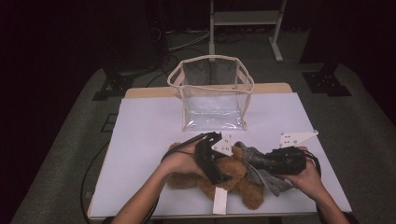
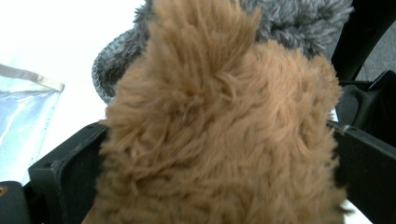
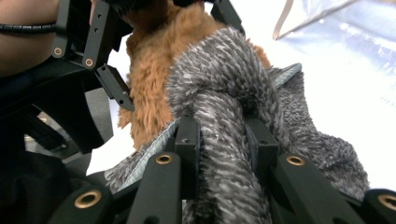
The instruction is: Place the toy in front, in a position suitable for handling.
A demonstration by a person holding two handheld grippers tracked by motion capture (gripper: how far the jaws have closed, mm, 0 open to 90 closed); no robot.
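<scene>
A brown plush bear lies near the table's front edge, with a white tag at its front. A grey knitted cloth lies against the bear's right side. My left gripper reaches over the bear from the left. In the left gripper view the brown fur sits between the wide-spread jaws of the left gripper, and the grey cloth lies behind it. My right gripper is shut on a rolled fold of the grey cloth, beside the bear's fur.
A clear plastic bag with a cream rim stands upright and open-topped at the back middle of the white table. Dark floor, cables and a metal stand's legs lie beyond the table.
</scene>
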